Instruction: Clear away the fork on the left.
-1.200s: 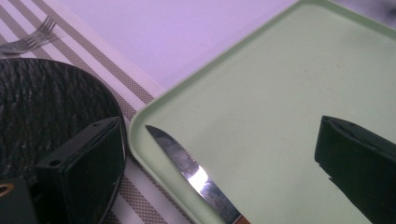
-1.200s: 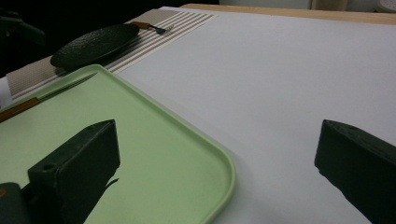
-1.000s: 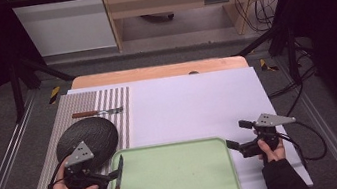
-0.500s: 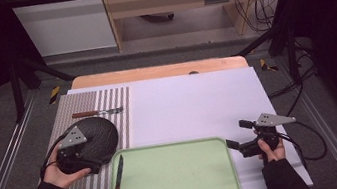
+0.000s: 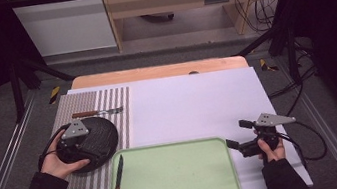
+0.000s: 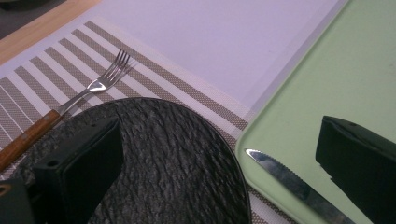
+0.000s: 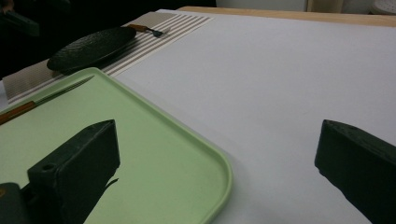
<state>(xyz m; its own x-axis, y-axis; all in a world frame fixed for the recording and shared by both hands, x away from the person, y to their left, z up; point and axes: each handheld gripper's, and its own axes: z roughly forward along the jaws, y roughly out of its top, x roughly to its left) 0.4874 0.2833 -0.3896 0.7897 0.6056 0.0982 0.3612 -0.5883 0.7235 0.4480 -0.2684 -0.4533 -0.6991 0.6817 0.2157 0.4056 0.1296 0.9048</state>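
A round black textured plate point(image 5: 101, 135) lies on the striped placemat point(image 5: 117, 102) at the table's left. My left gripper point(image 5: 86, 146) hovers over the plate's near side, open. In the left gripper view its left jaw hangs above the plate point(image 6: 173, 163) and its right jaw above the green tray point(image 6: 336, 79). A wooden-handled fork point(image 5: 96, 113) lies beyond the plate. On the tray point(image 5: 180, 184), along its left edge, rests a wooden-handled knife point(image 5: 117, 183). My right gripper point(image 5: 236, 135) stands open at the tray's right corner, over the white sheet point(image 5: 198, 105), nothing between its jaws.
The white sheet covers the middle and right of the table, with a wooden edge point(image 5: 153, 71) at the back. Metal rails point(image 5: 336, 150) run down both sides. Cables trail from the right gripper toward the right edge.
My left gripper moved from the tray's front left corner up and back over the black plate. The right gripper stayed where it was.
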